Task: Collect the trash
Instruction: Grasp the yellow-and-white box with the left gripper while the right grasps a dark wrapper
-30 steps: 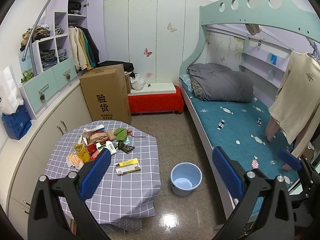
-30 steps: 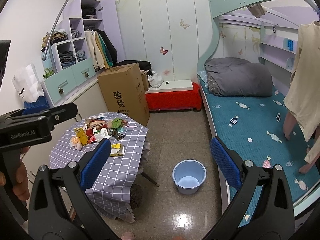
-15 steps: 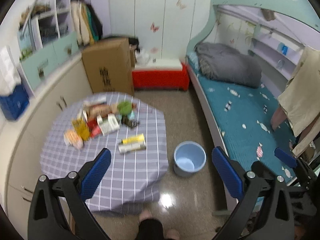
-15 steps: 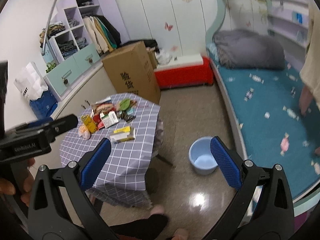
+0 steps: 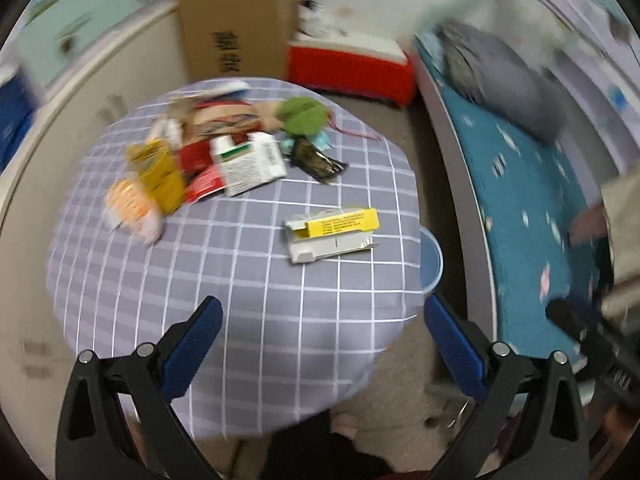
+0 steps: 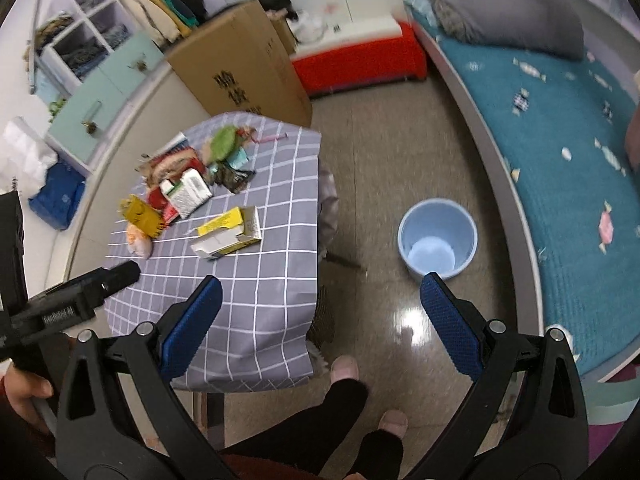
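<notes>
Trash lies in a heap on the far half of the small table [image 5: 248, 312] with a grey checked cloth: a white-and-green carton [image 5: 250, 164], a yellow packet [image 5: 154, 176], an orange bag [image 5: 132, 210], a green wad [image 5: 302, 114] and a dark wrapper [image 5: 318, 160]. A flattened yellow-and-white box [image 5: 332, 234] lies apart, nearer to me. My left gripper [image 5: 320, 320] hangs open above the table's near half, holding nothing. The right gripper [image 6: 320, 300] is open and empty over the floor beside the table [image 6: 272, 280]. The light blue bucket [image 6: 438, 244] stands empty on the floor.
The table edge hides most of the bucket [image 5: 432, 260] in the left wrist view. A large cardboard box [image 6: 240, 64] and a red bench [image 6: 360, 60] stand behind the table, and the bed [image 6: 560, 160] runs along the right. A person's legs [image 6: 340, 420] are below.
Both cameras have come closer and tipped downward, so the table and bucket fill the views. The left gripper is now over the table. Both grippers stayed open.
</notes>
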A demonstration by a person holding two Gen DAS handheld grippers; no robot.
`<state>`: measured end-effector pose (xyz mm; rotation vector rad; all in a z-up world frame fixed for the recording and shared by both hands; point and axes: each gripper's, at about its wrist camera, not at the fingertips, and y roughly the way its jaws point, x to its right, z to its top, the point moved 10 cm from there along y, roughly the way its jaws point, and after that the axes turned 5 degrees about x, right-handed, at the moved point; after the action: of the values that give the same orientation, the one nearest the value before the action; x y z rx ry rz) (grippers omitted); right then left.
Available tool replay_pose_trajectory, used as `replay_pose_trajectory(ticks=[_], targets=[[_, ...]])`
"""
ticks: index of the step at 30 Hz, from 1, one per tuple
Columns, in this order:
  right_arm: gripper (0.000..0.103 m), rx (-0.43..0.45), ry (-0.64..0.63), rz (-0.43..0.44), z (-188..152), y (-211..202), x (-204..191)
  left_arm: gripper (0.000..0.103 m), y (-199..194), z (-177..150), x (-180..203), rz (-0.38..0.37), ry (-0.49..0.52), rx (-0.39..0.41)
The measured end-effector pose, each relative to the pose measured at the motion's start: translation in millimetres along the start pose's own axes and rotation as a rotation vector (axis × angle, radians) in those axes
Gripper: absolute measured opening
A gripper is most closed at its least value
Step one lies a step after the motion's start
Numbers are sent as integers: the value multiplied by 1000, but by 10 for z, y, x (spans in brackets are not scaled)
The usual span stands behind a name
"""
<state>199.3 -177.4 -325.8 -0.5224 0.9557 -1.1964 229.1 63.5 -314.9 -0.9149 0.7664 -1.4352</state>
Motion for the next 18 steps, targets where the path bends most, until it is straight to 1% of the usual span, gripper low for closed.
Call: replay_pose_trajectory(ticks=[3,8,11,16,17,18], targets=[[97,-41,13,-32,42,297,-34,98,319,51,20,9,151,-36],[97,-85,40,-71,93,650,-75,98,830,166,140,-39,314,-69],[97,-100,60,-99,129,812,-51,98,1139,138,213,-38,428,-97],[97,-129,68,-133,147,980,-20,98,1448,142,282,-9,574,-130],[97,-133,72,-140,149,1005,-21,90,1495,139,307,-9,598,-142],[97,-135,75,-145,155,1039,-26,77,1543,135,329,-5,626,-152]])
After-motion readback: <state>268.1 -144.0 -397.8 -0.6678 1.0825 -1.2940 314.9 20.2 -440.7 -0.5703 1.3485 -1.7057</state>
